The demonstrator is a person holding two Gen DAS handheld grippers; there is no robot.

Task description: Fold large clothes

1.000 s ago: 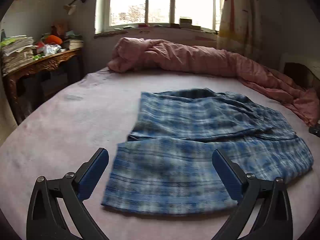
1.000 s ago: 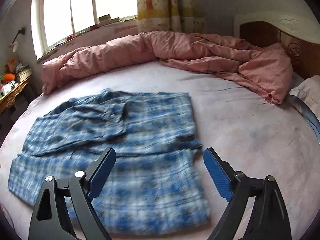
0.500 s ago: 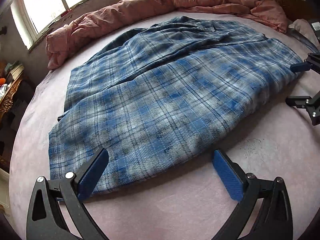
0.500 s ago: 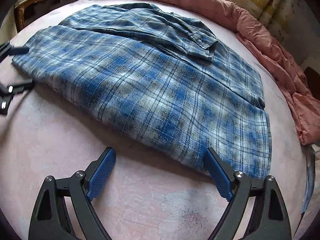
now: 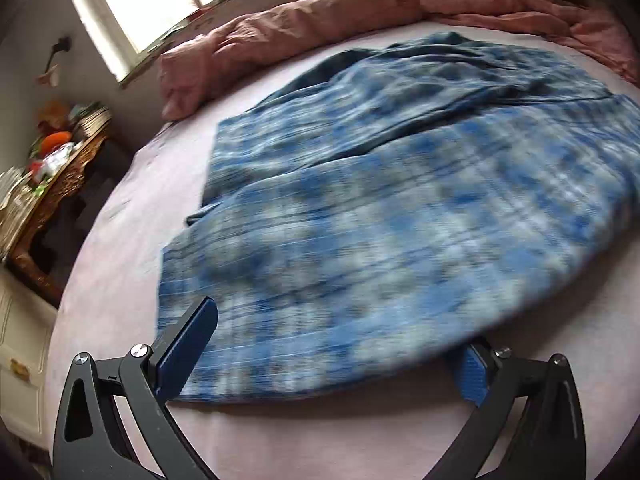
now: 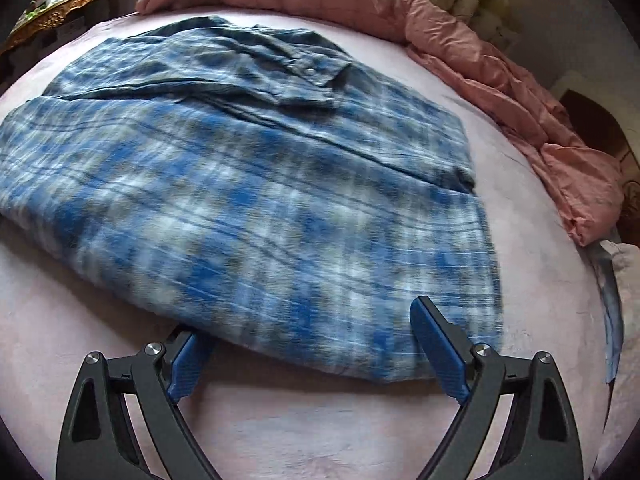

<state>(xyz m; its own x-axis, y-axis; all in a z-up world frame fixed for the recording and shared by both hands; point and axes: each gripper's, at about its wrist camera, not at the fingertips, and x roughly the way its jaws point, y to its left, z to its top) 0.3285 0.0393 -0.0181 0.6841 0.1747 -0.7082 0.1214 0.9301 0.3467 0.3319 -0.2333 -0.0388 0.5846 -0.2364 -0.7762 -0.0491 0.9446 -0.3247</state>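
- Left wrist view, far left: a carved wooden desk [image 5: 60, 184] is standing against the wall, carrying books, papers and an orange item, all too blurred to name further.
- Above it, a window [image 5: 160, 4] is letting in bright daylight.
- Across the middle, a blue plaid shirt [image 5: 380, 208] is lying spread on the pale pink sheet of the bed [image 5: 120, 240], partly folded, with one layer resting over another; the picture is blurred.
- Along the far side, a rumpled pink duvet [image 5: 320, 24] is lying bunched against the wall, apart from the shirt.
- At the bottom, the left claw [image 5: 332, 356] is standing wide open at the shirt's near hem; its left blue pad is sitting over the cloth and its right pad is partly tucked under the edge.
- Right wrist view, left to right: the same shirt [image 6: 248, 184] is filling the centre of the bed [image 6: 320, 420], with a buttoned cuff showing near the top.
- The right claw [image 6: 312, 356] is also standing wide open at the near hem, left pad slipped under the cloth edge, right pad over it.
- On the right, the duvet [image 6: 500, 92] is trailing down toward a dark wooden headboard [image 6: 592, 124].
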